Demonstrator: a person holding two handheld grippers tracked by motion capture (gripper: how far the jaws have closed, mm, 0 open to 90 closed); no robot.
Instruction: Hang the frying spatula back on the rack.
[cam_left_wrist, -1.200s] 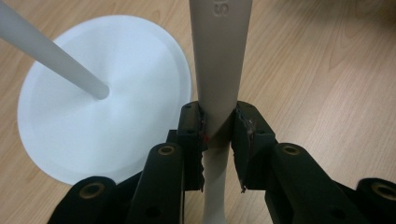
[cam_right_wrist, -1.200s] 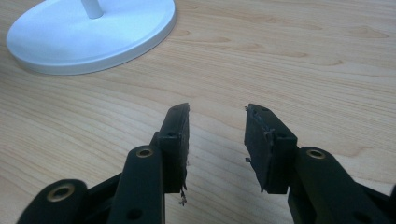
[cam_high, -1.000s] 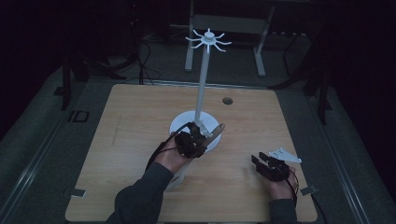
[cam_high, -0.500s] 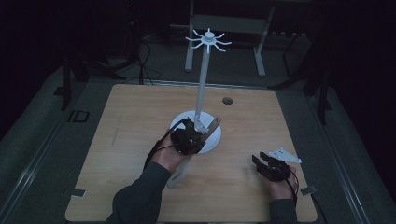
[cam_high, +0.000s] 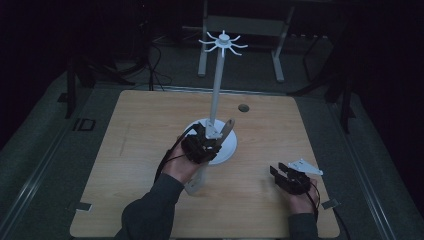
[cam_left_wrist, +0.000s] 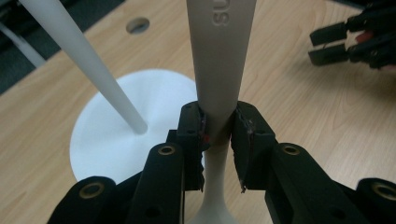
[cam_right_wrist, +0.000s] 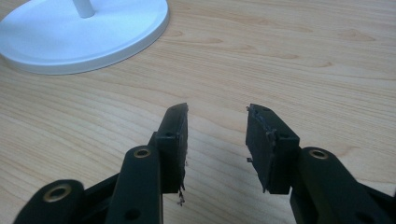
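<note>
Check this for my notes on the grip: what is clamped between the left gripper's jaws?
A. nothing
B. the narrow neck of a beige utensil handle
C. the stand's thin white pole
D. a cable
B: in the left gripper view, the left gripper pinches the beige utensil handle at its narrow neck, while the white pole stands apart.

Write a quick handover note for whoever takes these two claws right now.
Left claw: shut on a pale utensil, gripping its narrow neck, handle pointing past the jaws, above the table.
Right claw: open, nothing between the jaws, low over the table at the right.
Stand: upright on its white base, hooks bare.
Done: utensil picked up.
Left, likely: hang it on a hook.
</note>
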